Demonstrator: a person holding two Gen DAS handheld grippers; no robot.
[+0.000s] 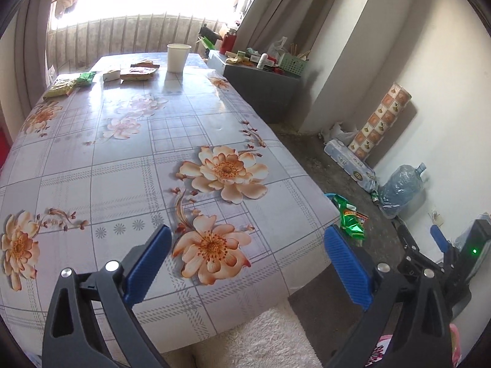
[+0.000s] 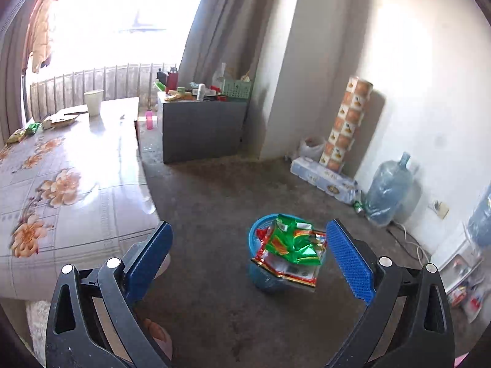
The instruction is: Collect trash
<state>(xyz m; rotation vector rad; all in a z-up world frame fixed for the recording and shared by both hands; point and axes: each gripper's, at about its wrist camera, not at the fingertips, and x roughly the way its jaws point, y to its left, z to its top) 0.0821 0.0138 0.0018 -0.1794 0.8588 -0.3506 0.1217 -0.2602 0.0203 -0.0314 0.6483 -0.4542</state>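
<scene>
A floral-cloth table (image 1: 129,165) carries several snack wrappers at its far end: a yellow-green packet (image 1: 61,87), a green one (image 1: 84,78), a pale one (image 1: 111,75) and an orange one (image 1: 138,72), beside a white paper cup (image 1: 177,57). My left gripper (image 1: 247,256) is open and empty over the table's near right corner. A blue bin (image 2: 259,271) on the floor holds green and red wrappers (image 2: 291,243). My right gripper (image 2: 250,251) is open and empty, above and short of the bin. It also shows in the left wrist view (image 1: 420,239).
A grey cabinet (image 2: 202,128) with clutter stands by the curtain. A patterned roll (image 2: 346,122), a tissue pack (image 2: 325,179) and a water jug (image 2: 388,193) line the right wall. A white rug (image 1: 260,340) lies at the table's near end. The table (image 2: 61,190) is left of the bin.
</scene>
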